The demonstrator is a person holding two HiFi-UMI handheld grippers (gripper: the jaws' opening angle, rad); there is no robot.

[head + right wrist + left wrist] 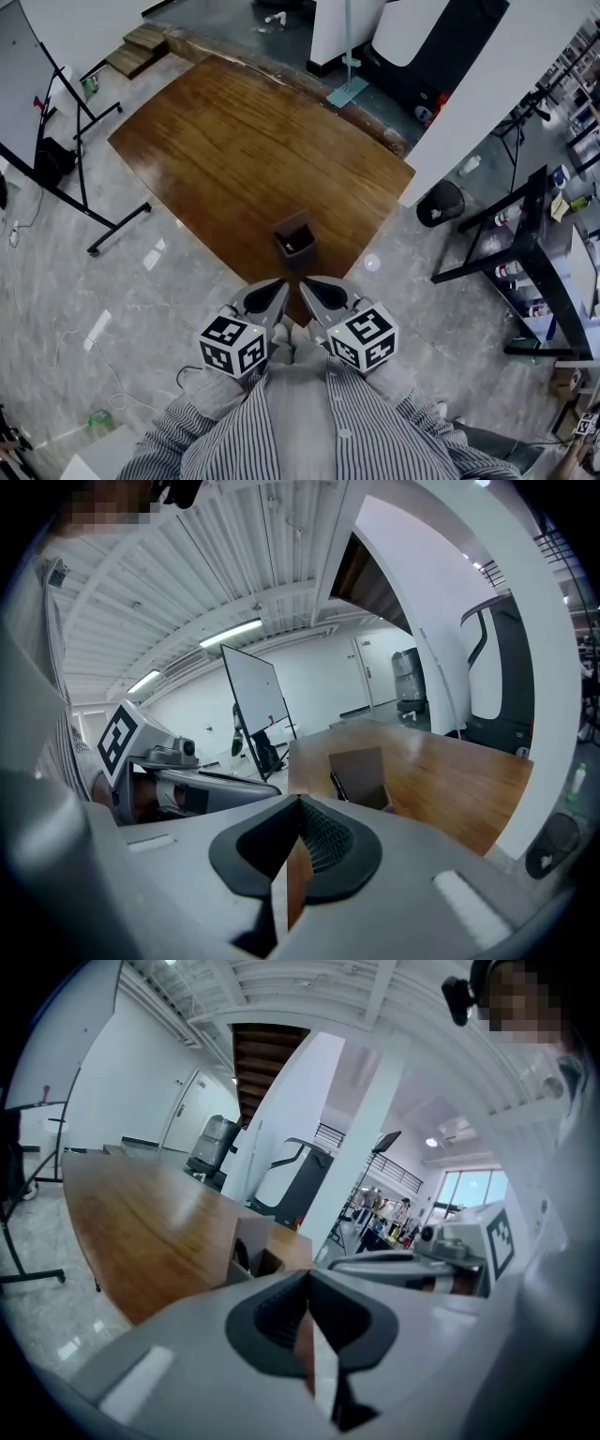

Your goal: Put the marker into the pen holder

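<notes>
A brown square pen holder stands near the front corner of the wooden table. A dark marker leans inside it, and the marker also shows from the left gripper view. My left gripper and right gripper hover side by side just short of the table's corner, close to my striped shirt. Both point at the pen holder. The left gripper is shut with nothing between its pads. The right gripper is shut and holds nothing.
A whiteboard on a wheeled stand is at the left. A white pillar, a black bin and a black rack with bottles are at the right. Paper scraps lie on the grey floor.
</notes>
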